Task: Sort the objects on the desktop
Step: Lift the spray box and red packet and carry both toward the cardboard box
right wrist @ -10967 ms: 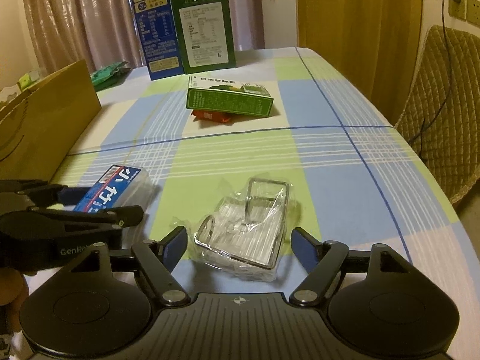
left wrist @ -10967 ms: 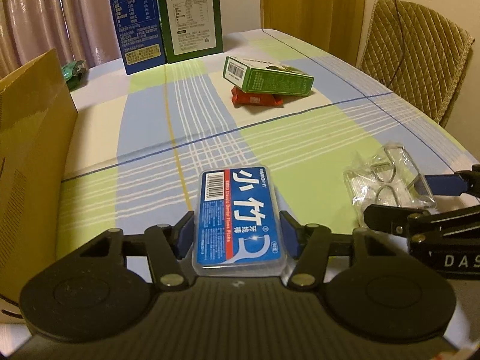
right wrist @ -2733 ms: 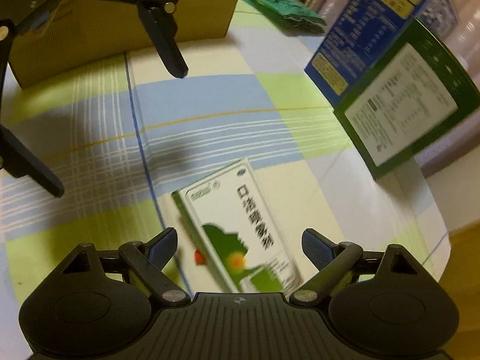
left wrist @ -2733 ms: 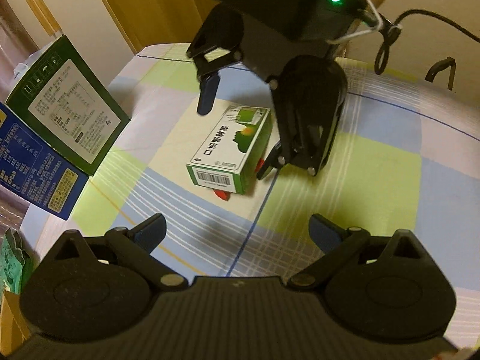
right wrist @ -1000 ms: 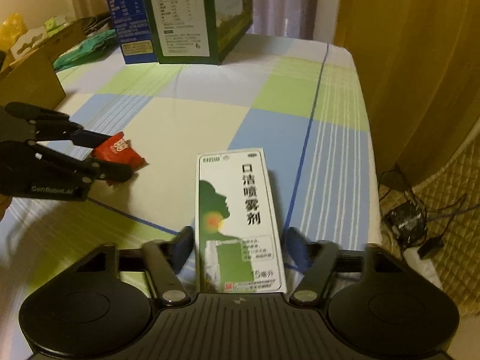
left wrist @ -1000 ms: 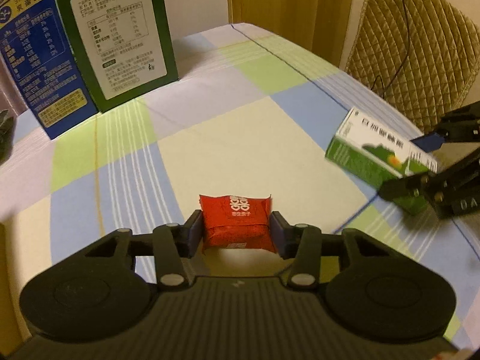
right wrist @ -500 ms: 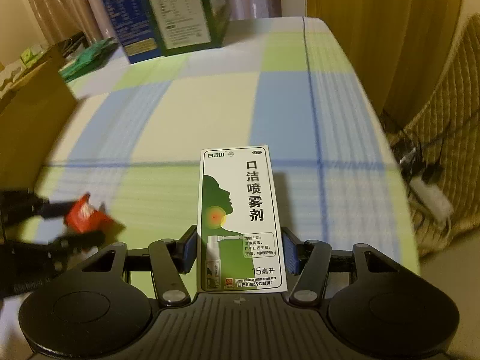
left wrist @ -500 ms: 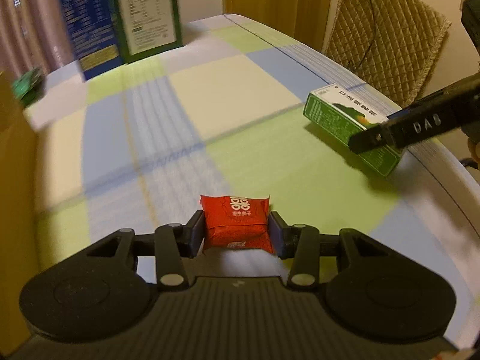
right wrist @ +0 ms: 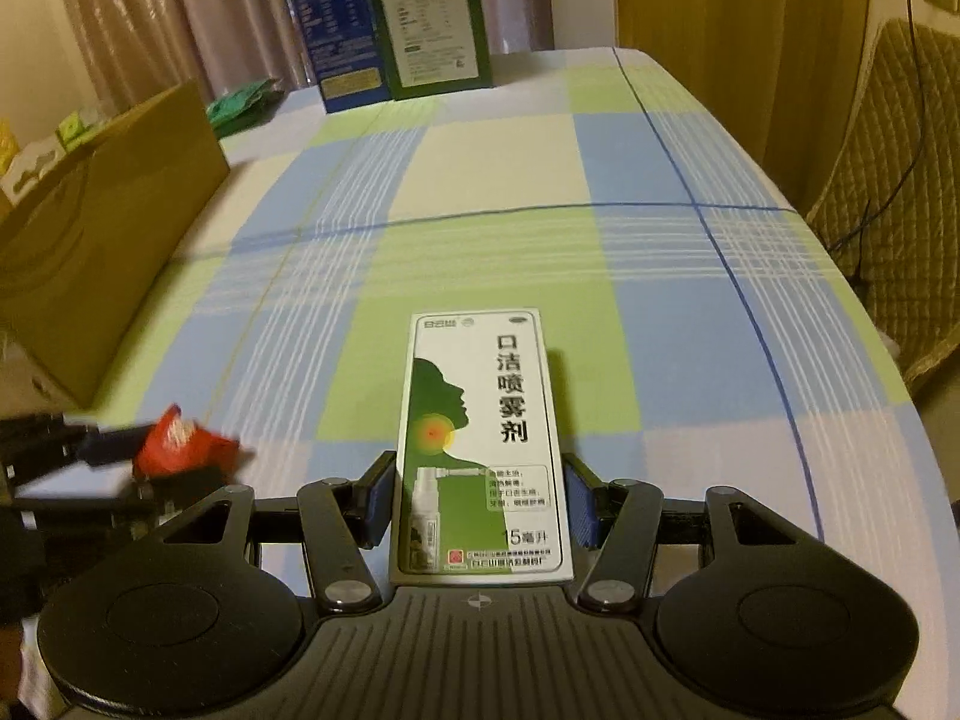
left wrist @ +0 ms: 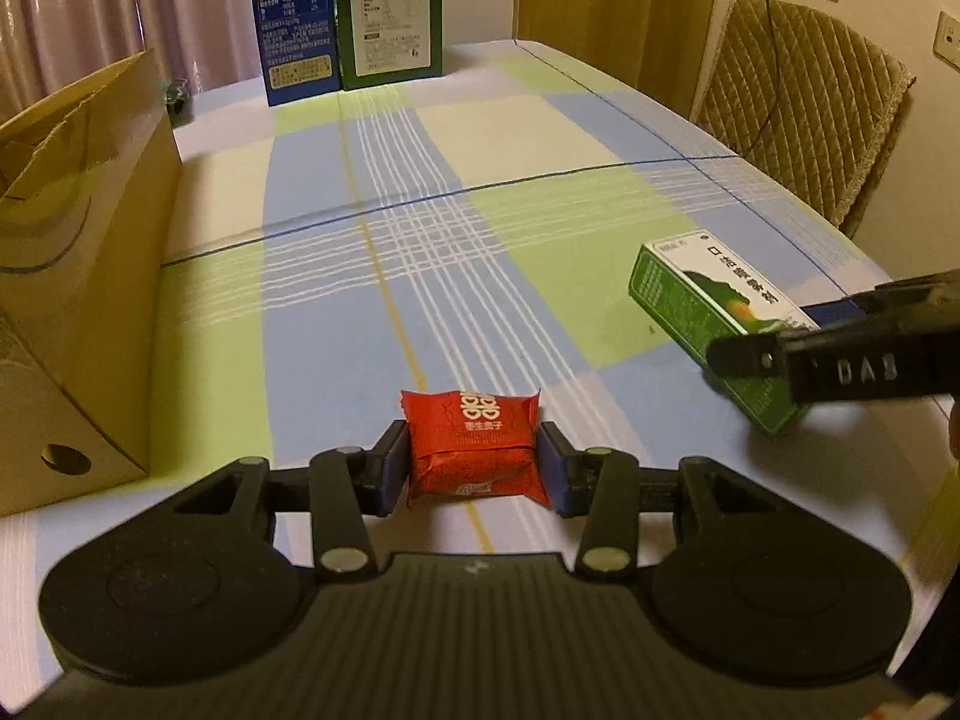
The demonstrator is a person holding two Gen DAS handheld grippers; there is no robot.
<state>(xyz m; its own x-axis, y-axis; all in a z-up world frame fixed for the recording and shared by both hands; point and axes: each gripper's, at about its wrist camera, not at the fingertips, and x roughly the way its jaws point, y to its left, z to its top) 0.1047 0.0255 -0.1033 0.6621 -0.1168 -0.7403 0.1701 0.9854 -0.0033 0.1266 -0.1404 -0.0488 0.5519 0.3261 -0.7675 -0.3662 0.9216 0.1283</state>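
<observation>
The left tongs (left wrist: 474, 468) are clamped on a small red snack packet (left wrist: 473, 449), their blue pads pressed against its two short sides. The packet is held low over the checked cloth of the counter (left wrist: 420, 228); whether it touches the cloth I cannot tell. In the right wrist view the same packet (right wrist: 180, 443) shows blurred at the far left, pinched in the left tongs (right wrist: 150, 456).

The right tongs (right wrist: 480, 504) are clamped on a green and white mouth spray box (right wrist: 480, 450), gripping its long sides near the end closest to the camera, with the printed face turned up. From the left view that box (left wrist: 714, 324) hangs to the right of the packet, well apart from it, with the right tongs (left wrist: 780, 342) closed around it.

A brown cardboard box (left wrist: 78, 276) stands open along the left edge of the counter. At the far end, a blue carton (left wrist: 297, 18) and a green carton (left wrist: 393, 12) stand upright side by side. A padded chair (left wrist: 804, 114) sits beyond the right edge.
</observation>
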